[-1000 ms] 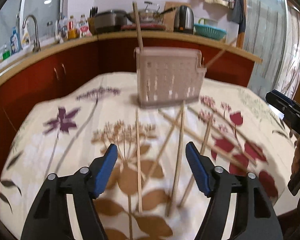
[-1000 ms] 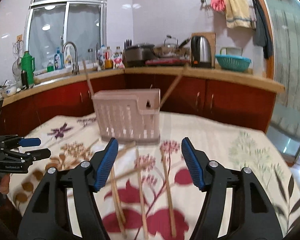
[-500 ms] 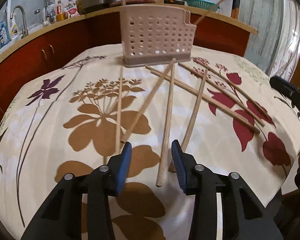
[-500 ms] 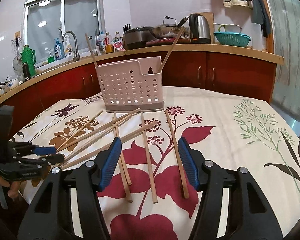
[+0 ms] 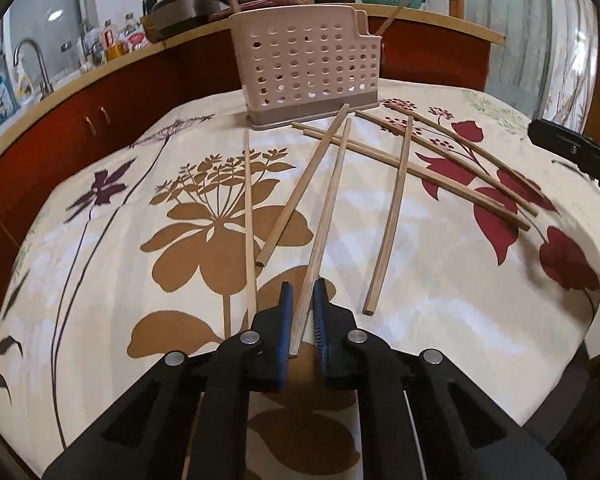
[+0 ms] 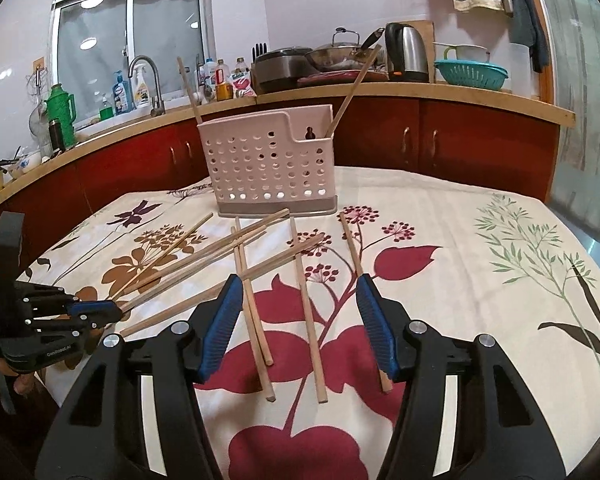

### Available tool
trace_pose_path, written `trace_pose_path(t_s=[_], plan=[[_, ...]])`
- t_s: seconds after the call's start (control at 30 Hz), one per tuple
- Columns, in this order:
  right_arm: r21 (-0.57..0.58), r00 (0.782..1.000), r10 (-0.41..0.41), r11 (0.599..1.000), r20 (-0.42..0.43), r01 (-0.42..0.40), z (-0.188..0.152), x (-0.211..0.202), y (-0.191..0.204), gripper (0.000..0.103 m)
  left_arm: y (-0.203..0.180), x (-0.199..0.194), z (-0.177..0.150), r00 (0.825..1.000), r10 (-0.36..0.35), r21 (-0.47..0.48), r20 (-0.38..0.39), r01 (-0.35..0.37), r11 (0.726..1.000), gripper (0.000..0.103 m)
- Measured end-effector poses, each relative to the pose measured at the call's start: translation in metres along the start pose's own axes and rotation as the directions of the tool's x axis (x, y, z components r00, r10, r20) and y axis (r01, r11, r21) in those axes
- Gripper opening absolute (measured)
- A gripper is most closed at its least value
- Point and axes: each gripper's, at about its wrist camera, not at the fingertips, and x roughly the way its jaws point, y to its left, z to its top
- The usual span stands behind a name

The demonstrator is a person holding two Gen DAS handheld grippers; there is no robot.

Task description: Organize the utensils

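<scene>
Chopstick (image 5: 324,216) lay on the tabletop (image 5: 80,280), near end at the near edge, tip toward the caddy (image 5: 308,64) at the far edge. My left jaws were closing around that end, for lifting. Right jaws spread over other sticks, holding nothing.

Black clamp-style left gripper (image 5: 300,322), blue ribbed fingers (image 5: 285,308), silver rivets

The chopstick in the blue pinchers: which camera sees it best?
The left wrist view. There the chopstick runs up the middle, its near end between the closing pads of the left gripper. The right wrist view shows that gripper small at the left edge, with the stick slanting away among others.
</scene>
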Motion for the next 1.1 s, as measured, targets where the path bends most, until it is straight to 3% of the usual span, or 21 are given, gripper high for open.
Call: trace_pose_path(t_s=[0.1, 0.3, 0.67, 0.83, 1.1], plan=[[-0.015, 1.000, 0.015, 1.000, -0.021, -0.015, -0.003, 0.003, 0.005, 0.050, 0.000, 0.001, 0.001, 1.000, -0.002, 0.004, 0.006, 0.001, 1.000, 0.012], [-0.026, 0.999, 0.018, 0.999, -0.043, -0.020, -0.009, 0.006, 0.008, 0.050, 0.000, -0.001, -0.002, 1.000, -0.005, 0.008, 0.016, 0.005, 1.000, 0.009], [-0.038, 0.992, -0.016, 0.999, -0.121, 0.011, -0.030, 0.014, 0.000, 0.035, -0.002, -0.007, -0.008, 1.000, -0.006, 0.014, 0.026, 0.005, 1.000, 0.009], [-0.040, 0.988, -0.036, 0.999, -0.152, 0.031, -0.040, 0.019, -0.006, 0.033, -0.002, -0.008, -0.009, 1.000, -0.007, 0.011, 0.028, 0.007, 1.000, 0.009], [-0.051, 0.982, -0.068, 0.997, -0.174, 0.060, -0.046, 0.017, -0.012, 0.008, -0.002, -0.008, -0.010, 1.000, -0.006, 0.011, 0.028, 0.006, 1.000, 0.009]])
